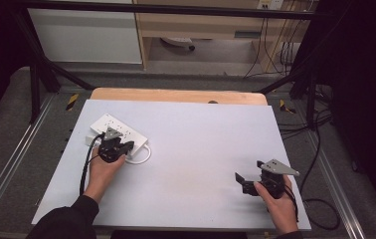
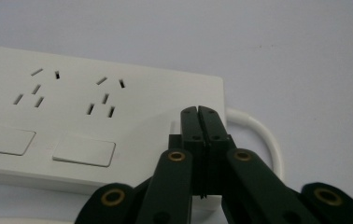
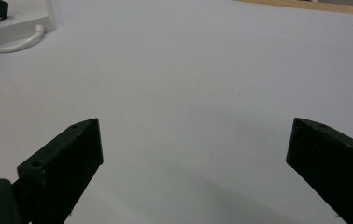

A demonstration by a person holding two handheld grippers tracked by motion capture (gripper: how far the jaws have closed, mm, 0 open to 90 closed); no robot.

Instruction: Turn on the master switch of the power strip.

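**benchwatcher:** Left to right then. The left gripper (image 1: 118, 148) has its jaws pressed fully together with nothing between them, tips resting on or just above the near right corner of the white power strip (image 1: 118, 132). In the left gripper view the strip (image 2: 95, 116) runs off to the left of the jaws, two rocker switches (image 2: 84, 150) just left of the tips, and the white cable (image 2: 263, 140) loops out right behind them.

**solderfan:** So poking it, not holding it. And the right gripper (image 1: 248, 183)?

**benchwatcher:** Well apart from everything, jaws spread wide and empty over bare bench (image 3: 202, 93). From its camera the strip (image 3: 23, 21) is far off beyond the left jaw.

**solderfan:** What goes wrong from here, you reckon?

**benchwatcher:** My guess: a push with closed tips at one corner could make the strip pivot or skid on that smooth sheet, since the other gripper isn't bracing it. If a switch is the target, the tips sit a bit right of it and could slip off the edge onto the cable.

**solderfan:** Anything you can't make out?

**benchwatcher:** Whether the tips actually touch the strip, can't tell. Its left end is cut off in the left gripper view, and the hand hides where the cable goes in the high view.
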